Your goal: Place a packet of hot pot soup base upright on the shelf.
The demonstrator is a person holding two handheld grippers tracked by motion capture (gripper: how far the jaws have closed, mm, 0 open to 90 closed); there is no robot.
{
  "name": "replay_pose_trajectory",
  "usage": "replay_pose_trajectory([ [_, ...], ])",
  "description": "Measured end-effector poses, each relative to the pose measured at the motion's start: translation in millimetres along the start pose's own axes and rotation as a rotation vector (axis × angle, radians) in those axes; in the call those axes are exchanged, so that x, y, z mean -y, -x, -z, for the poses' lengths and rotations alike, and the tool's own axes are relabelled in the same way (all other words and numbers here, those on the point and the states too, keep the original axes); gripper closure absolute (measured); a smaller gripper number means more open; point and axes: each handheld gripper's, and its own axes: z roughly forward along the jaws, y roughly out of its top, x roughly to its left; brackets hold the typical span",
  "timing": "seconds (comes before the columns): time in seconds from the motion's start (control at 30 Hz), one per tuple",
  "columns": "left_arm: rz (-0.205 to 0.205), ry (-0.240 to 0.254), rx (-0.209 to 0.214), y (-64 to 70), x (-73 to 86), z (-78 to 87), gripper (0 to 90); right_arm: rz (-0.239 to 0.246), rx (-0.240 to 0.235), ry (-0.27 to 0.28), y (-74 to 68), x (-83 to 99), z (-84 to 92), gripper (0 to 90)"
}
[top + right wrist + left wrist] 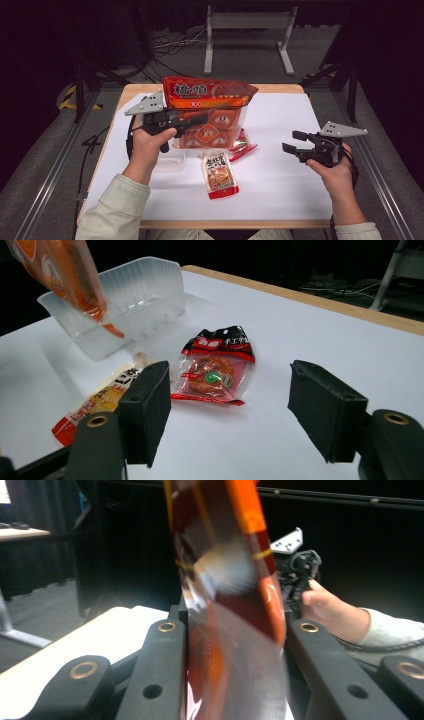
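Observation:
A large orange and red snack bag [210, 95] hangs tilted above the table, and my left gripper [197, 122] is shut on its lower part. In the left gripper view the bag [225, 570] stands between the two black jaws, which press on its sides. My right gripper [291, 141] hovers open over the right half of the table, nothing between its fingers. Seen from that gripper [232, 405], a small red packet [215, 372] lies flat on the white sheet ahead of the jaws. A white and orange pouch [219, 175] lies near the middle.
A clear plastic tray [125, 300] rests on the table under the lifted bag. The red packet [244, 146] lies just right of it, partly behind the bag. The white sheet [280, 190] covers the tabletop, with bare room at the right and front.

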Motion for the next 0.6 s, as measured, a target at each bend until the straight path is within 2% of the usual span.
replay_pose_trajectory([
  [0.07, -0.004, -0.001, -0.01, -1.8, -1.4, 0.7, 71.4, -0.008, -0.004, -0.001, 1.4, 0.9, -0.9, 34.2],
  [0.17, 0.001, -0.003, -0.053, -9.5, -4.1, 4.2, 71.4, -0.001, -0.001, -0.011, 2.1, 2.1, -2.4, 34.2],
  [0.5, 0.009, 0.014, -0.132, -29.2, -2.5, 13.9, 71.4, -0.016, 0.012, -0.042, 8.4, 9.1, -8.0, 34.0],
  [0.53, 0.012, 0.012, -0.158, -33.7, -2.2, 16.7, 71.4, -0.022, 0.01, -0.043, 8.7, 9.5, -8.2, 34.1],
  [0.6, 0.005, 0.004, -0.172, -35.1, -2.6, 17.9, 71.4, -0.024, 0.01, -0.044, 9.2, 9.9, -8.3, 34.1],
])
